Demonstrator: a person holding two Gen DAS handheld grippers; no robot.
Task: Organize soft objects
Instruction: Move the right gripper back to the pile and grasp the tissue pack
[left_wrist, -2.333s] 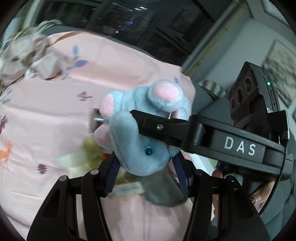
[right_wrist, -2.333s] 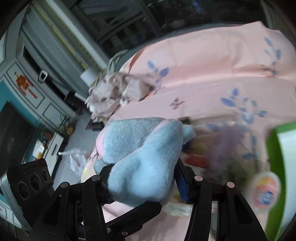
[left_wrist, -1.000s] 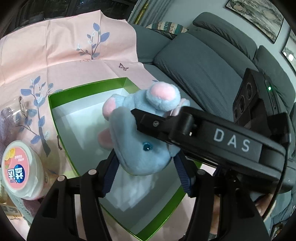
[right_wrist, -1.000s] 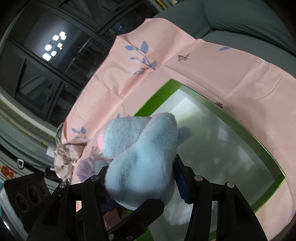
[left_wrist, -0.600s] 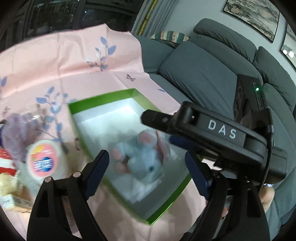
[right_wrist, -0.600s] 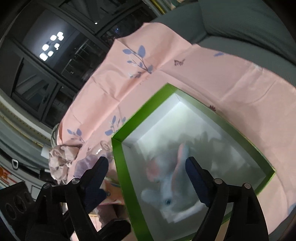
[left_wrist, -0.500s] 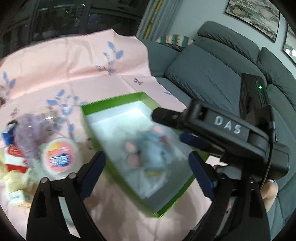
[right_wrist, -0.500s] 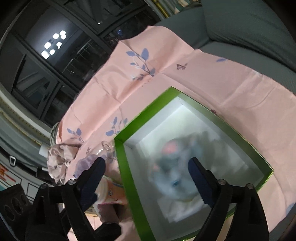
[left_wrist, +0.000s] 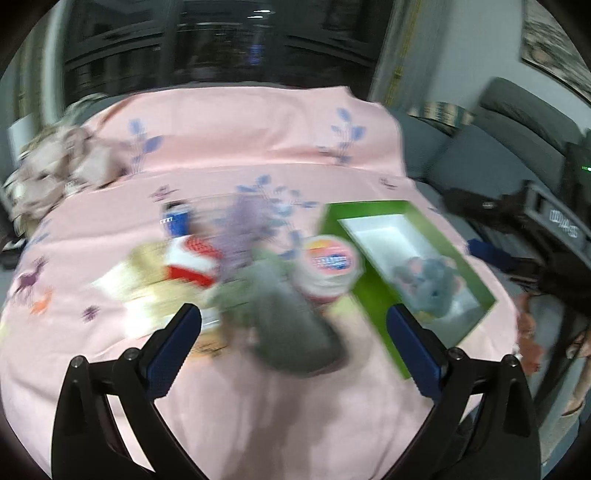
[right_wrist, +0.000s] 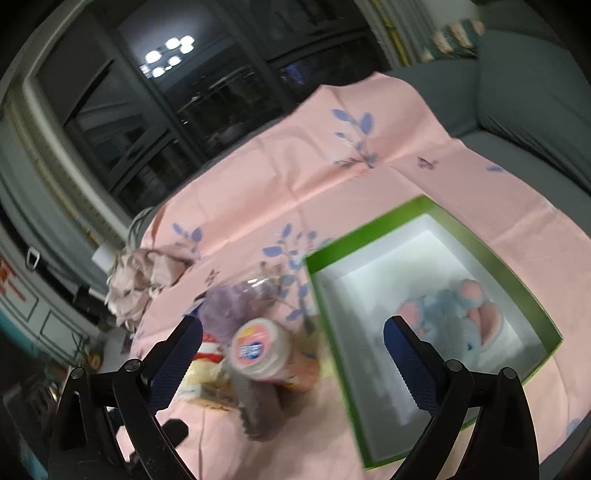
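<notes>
The left gripper (left_wrist: 293, 325) has its jaws opening wide, nothing between the pads – a blurred grey soft cloth (left_wrist: 291, 321) lies on the pink leaf-printed sheet (left_wrist: 236, 129) just beyond them. Ahead of it stands a round white tub with a pink-and-blue lid (left_wrist: 330, 263). To its right sits the green-rimmed white box (left_wrist: 384, 210), holding the blue plush mouse with pink ears (left_wrist: 430, 282).

The right gripper (right_wrist: 291, 343) is opening too, empty – the tub (right_wrist: 258, 350) shows between its fingers, the box (right_wrist: 369, 229) lies ahead and right, with the mouse (right_wrist: 450, 314) lying inside, just past the right finger.
</notes>
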